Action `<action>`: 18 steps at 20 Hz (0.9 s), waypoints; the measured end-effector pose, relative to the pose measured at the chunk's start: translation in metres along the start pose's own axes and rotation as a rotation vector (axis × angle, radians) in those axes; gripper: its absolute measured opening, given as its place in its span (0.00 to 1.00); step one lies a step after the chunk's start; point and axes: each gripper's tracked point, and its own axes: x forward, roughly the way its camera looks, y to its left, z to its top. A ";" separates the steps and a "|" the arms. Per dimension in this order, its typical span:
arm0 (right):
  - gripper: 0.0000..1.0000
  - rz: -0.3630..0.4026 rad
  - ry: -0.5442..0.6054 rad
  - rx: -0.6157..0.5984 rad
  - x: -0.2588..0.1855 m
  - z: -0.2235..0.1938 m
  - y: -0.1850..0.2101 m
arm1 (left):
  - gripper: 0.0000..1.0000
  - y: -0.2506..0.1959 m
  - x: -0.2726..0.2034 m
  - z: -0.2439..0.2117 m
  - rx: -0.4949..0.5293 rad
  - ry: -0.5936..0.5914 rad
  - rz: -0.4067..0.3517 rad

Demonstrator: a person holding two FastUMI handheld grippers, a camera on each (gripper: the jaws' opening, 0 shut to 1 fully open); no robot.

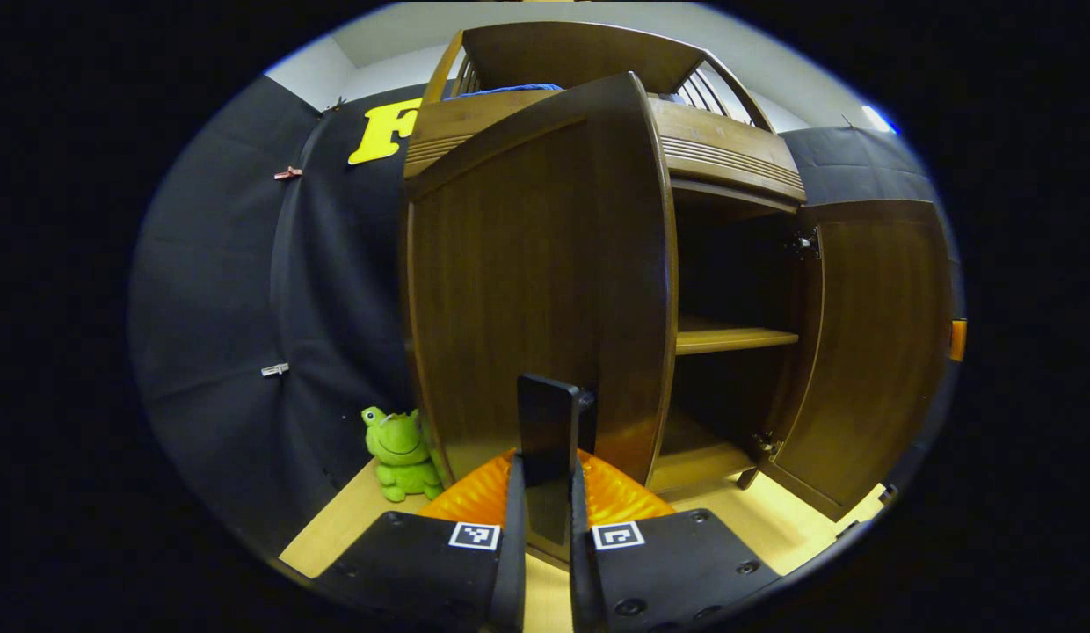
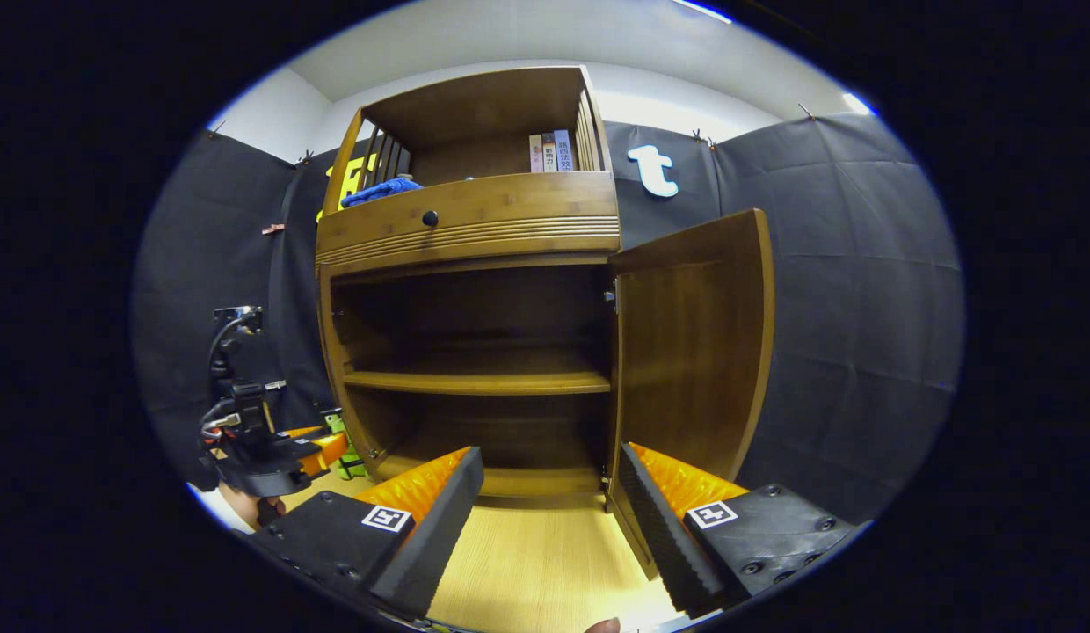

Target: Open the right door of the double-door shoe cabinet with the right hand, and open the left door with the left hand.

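Note:
The wooden shoe cabinet (image 2: 475, 220) stands with both doors swung out. In the left gripper view, the left door (image 1: 510, 290) fills the middle. My left gripper (image 1: 548, 479) is shut on a black handle (image 1: 549, 413) at that door's lower edge. The right door (image 1: 870, 352) hangs wide open at the right. In the right gripper view, my right gripper (image 2: 549, 497) is open and empty in front of the cabinet's bare shelves (image 2: 479, 381). The right door (image 2: 694, 352) stands just beyond its right finger (image 2: 659, 519). The left gripper (image 2: 264, 457) and a hand show at the far left.
A green plush frog (image 1: 400, 453) sits on the light wood floor (image 2: 545, 563) by the cabinet's left side. Above the doors is a drawer with a dark knob (image 2: 430, 217). The top shelf holds a blue cloth (image 2: 378, 191) and books (image 2: 552, 151). Black cloth walls surround the booth.

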 end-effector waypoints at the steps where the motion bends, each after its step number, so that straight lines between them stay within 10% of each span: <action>1: 0.98 0.003 -0.005 0.002 0.000 0.001 0.005 | 0.24 0.007 -0.006 -0.003 0.001 -0.001 0.004; 18: 0.98 -0.013 -0.017 0.011 -0.001 -0.004 0.076 | 0.11 0.122 -0.053 -0.009 -0.032 -0.023 0.067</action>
